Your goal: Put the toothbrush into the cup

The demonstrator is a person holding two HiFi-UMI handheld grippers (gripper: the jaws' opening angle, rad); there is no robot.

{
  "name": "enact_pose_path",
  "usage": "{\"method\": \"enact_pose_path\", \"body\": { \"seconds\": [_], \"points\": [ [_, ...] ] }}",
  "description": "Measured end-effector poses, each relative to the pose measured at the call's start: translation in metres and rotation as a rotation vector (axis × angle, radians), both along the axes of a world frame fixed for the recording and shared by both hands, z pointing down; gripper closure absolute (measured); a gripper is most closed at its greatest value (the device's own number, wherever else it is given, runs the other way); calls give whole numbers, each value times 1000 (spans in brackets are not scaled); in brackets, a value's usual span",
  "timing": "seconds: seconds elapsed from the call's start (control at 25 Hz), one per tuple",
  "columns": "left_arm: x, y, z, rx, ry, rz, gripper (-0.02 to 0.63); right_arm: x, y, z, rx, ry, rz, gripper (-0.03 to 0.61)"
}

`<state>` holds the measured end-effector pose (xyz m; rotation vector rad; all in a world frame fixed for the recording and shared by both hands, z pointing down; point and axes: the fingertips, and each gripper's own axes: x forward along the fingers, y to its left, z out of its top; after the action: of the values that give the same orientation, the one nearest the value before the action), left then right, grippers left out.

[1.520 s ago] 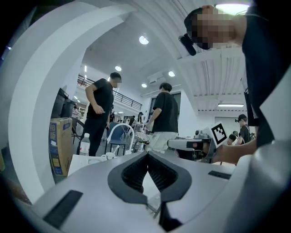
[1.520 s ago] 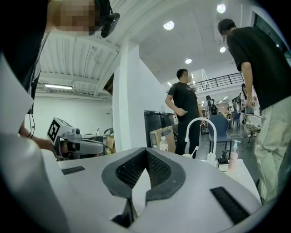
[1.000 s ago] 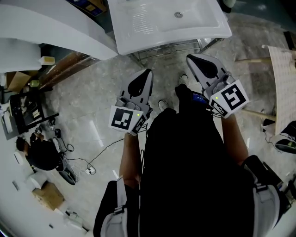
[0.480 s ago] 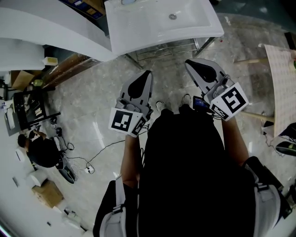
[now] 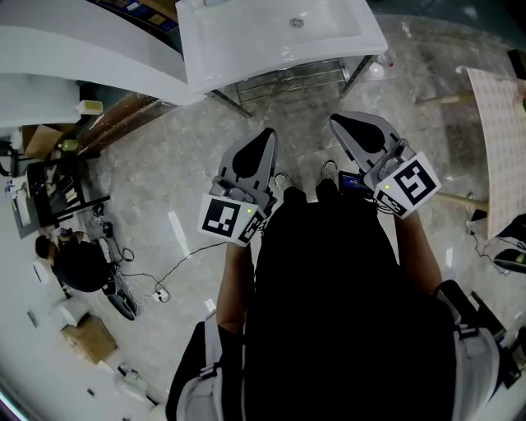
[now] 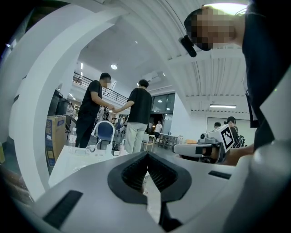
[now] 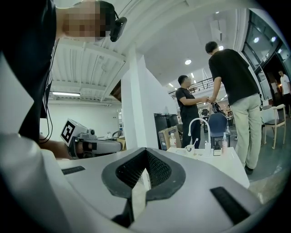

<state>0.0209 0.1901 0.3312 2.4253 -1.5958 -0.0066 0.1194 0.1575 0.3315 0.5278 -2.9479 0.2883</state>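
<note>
Grippers first: your left gripper [image 6: 146, 154] and right gripper [image 7: 146, 150] are both clamped tight on nothing, pads pressed together, held roughly level and well back from the sink [image 5: 238, 49]. So nothing's in hand right now.

The cup [image 7: 189, 148] sits on the sink's top, just beside the tap [image 7: 198, 122]. A thin white stick leans up out of it, and I'd guess that's the toothbrush [image 7: 195, 141]. It's tiny from here, so I can't swear to it.

If that's right, the job looks done, and you just want both tools clear of the sink so you don't clip anything. If it isn't, walk up square to the sink and spread one gripper's jaws before you reach. Pinch the handle low and lower it in without nudging the cup, which looks light enough to tip.

Containers: the cup has that one stick in it, and I can't see anything else inside. The sink's bowl looks bare apart from the drain [image 5: 296, 22]. A bottle [image 7: 172, 139] stands by the sink's edge, on the other side of the cup from the tap. Its fill level is too small to read.
</note>
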Motion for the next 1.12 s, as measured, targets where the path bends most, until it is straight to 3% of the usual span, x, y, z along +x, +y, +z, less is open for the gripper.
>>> {"method": "enact_pose_path", "body": {
  "seconds": [1.12],
  "points": [
    [3,7,-4,19,7,10,604,-1,8,1,-2,2,-4,565]
  ]
}}
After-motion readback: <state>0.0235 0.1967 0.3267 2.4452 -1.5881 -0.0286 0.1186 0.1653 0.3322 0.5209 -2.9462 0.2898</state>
